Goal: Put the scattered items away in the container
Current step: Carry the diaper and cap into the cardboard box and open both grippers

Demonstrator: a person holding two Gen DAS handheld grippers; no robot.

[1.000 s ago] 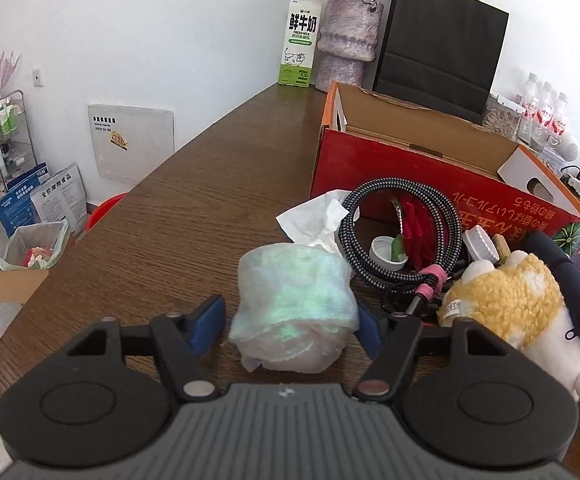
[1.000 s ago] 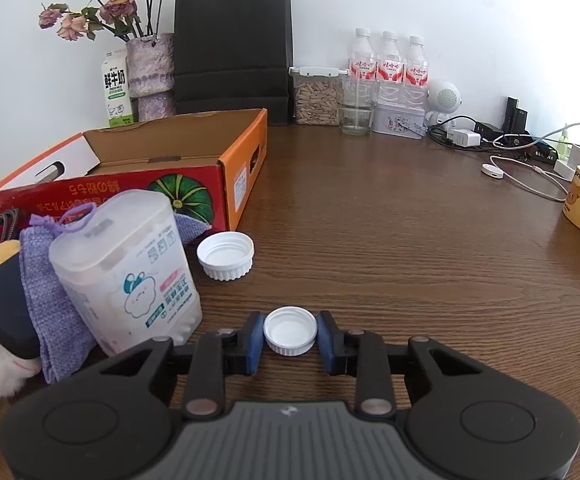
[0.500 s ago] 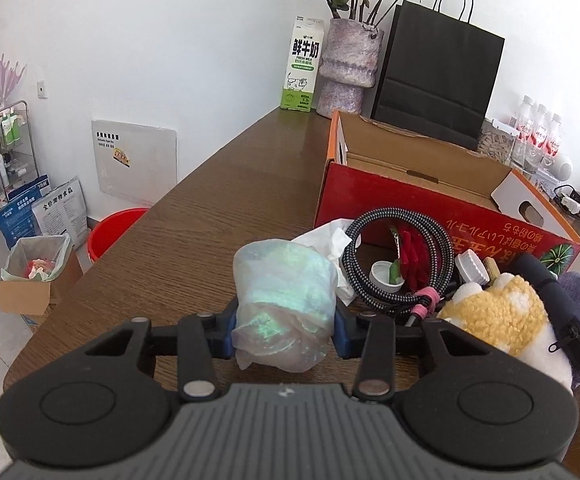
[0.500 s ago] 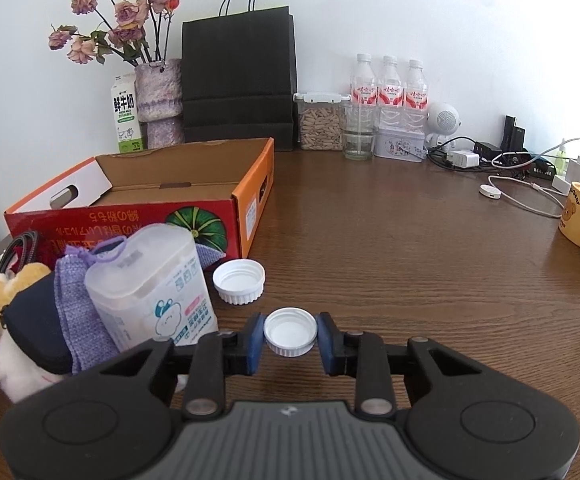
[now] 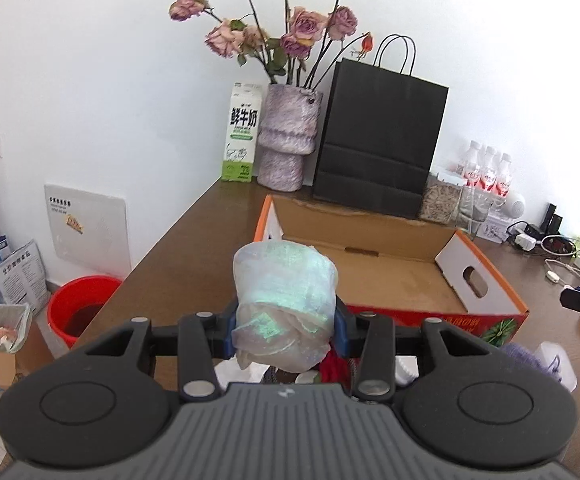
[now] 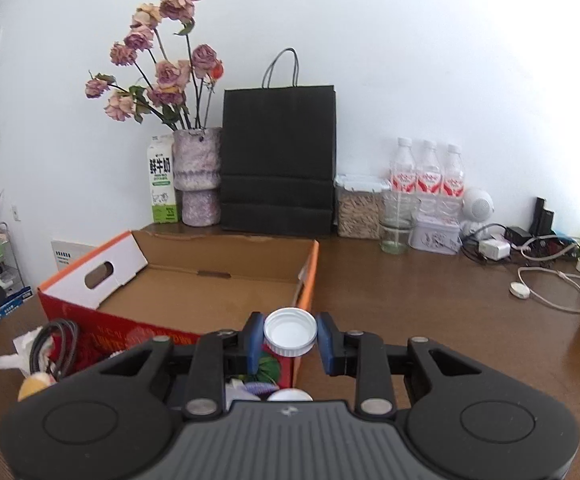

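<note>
The left tongs [image 5: 284,330] are clamped on a crumpled plastic wrap bundle [image 5: 284,304], held above the surface with the open cardboard box [image 5: 369,276] at about 1 o'clock. It looks light, soft and squashy, so a hold across its thick middle suits it best, since a loose edge would likely slip or tear. The right tongs [image 6: 290,338] pinch a white bottle cap [image 6: 290,335] by its ribbed rim over the box's near right corner at 12 o'clock; it seems light, stiff and easily dropped.
</note>
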